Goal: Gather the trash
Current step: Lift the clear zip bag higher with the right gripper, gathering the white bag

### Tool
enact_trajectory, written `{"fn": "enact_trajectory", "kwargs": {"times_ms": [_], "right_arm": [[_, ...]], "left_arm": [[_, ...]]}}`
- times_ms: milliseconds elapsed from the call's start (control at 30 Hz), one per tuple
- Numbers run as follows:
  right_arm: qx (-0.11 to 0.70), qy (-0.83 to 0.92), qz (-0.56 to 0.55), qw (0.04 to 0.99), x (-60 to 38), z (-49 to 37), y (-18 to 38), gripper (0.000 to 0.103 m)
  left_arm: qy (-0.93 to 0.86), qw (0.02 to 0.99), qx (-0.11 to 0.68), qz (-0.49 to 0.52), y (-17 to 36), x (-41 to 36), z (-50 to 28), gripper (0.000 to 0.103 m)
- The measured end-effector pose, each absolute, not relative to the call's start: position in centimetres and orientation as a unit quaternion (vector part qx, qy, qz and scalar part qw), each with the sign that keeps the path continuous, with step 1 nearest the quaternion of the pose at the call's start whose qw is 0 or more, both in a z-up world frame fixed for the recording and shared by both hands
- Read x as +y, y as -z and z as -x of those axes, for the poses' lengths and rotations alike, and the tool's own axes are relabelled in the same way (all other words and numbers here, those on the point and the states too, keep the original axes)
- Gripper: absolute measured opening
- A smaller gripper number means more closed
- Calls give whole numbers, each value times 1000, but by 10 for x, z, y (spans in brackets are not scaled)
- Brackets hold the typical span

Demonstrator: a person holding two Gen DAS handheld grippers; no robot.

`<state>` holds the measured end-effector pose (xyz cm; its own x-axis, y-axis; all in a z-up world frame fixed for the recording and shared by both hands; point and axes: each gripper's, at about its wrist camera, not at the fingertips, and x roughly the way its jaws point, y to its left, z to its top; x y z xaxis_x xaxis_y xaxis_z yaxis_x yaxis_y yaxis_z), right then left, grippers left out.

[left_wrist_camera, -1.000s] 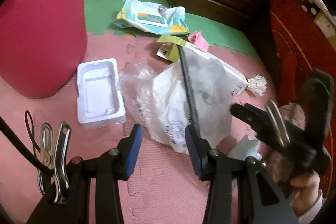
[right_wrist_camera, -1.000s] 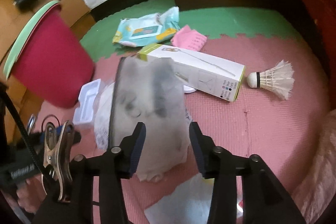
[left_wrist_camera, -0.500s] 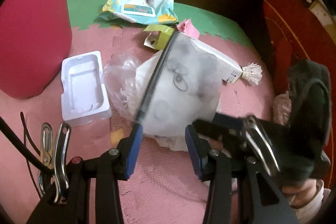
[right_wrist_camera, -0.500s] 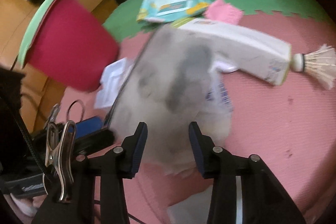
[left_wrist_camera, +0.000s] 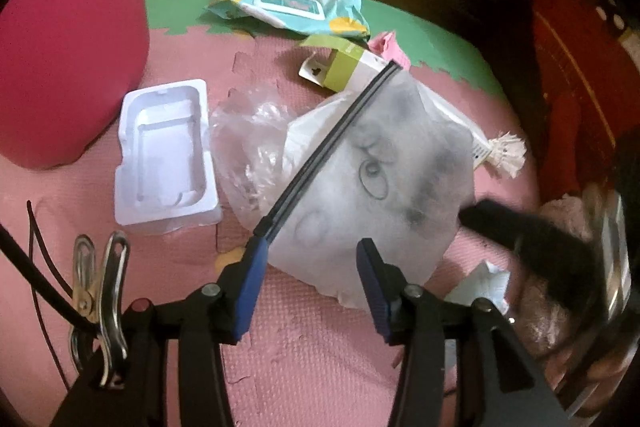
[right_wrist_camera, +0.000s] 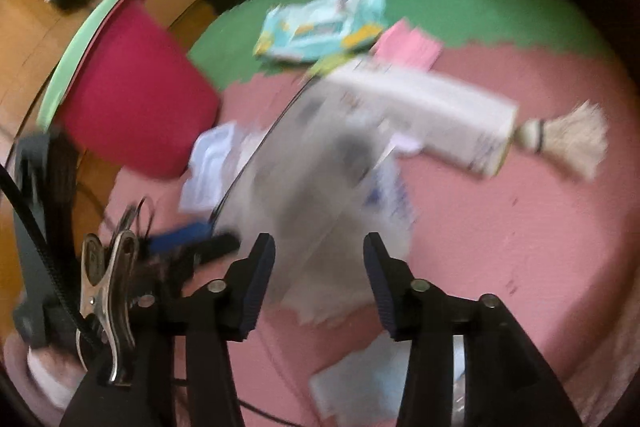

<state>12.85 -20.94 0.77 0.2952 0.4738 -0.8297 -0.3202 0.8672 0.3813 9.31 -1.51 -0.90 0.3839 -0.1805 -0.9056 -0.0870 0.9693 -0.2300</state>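
Note:
A frosted zip bag (left_wrist_camera: 384, 179) with a black zip strip stands tilted on the pink mat, over other white wrappers. My left gripper (left_wrist_camera: 312, 243) has its jaws opening. The bag's lower part lies between them, and the zip's end meets the left fingertip (left_wrist_camera: 256, 259). The pads do not press on it. In the blurred right wrist view my right gripper (right_wrist_camera: 319, 239) is also opening, with the same bag (right_wrist_camera: 320, 187) between its wide-apart pads. The right gripper shows as a black blur (left_wrist_camera: 520, 227) beside the bag.
A red bin (left_wrist_camera: 68, 47) stands at the left. On the mat lie a white plastic tray (left_wrist_camera: 164, 155), crumpled clear film (left_wrist_camera: 248, 143), a wipes pack (left_wrist_camera: 292, 3), a white-and-green carton (left_wrist_camera: 344, 67), a shuttlecock (left_wrist_camera: 506, 155) and tissue (left_wrist_camera: 484, 283). Dark drawers stand behind.
The bag's zip edge swung from the left gripper's right finger across to its left finger. The left gripper came lower and nearer the bag. The right wrist view swung and blurred.

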Motion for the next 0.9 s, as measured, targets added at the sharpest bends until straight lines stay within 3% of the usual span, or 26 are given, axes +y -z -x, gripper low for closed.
{"fn": "enact_trajectory", "kwargs": {"times_ms": [367,633,900], "right_arm": [[526,-216,-24,822,-186,-173,2,49],[530,-219,-41,818,-185,-169,9,35],[521,-225,-52,821,-186,-161,6,28]], "left_arm": [[9,819,569,78,29,-32,-103,49],[11,819,568,76,29,-30,-103,47],[17,825,561,67,23,-33,-100,33]]}}
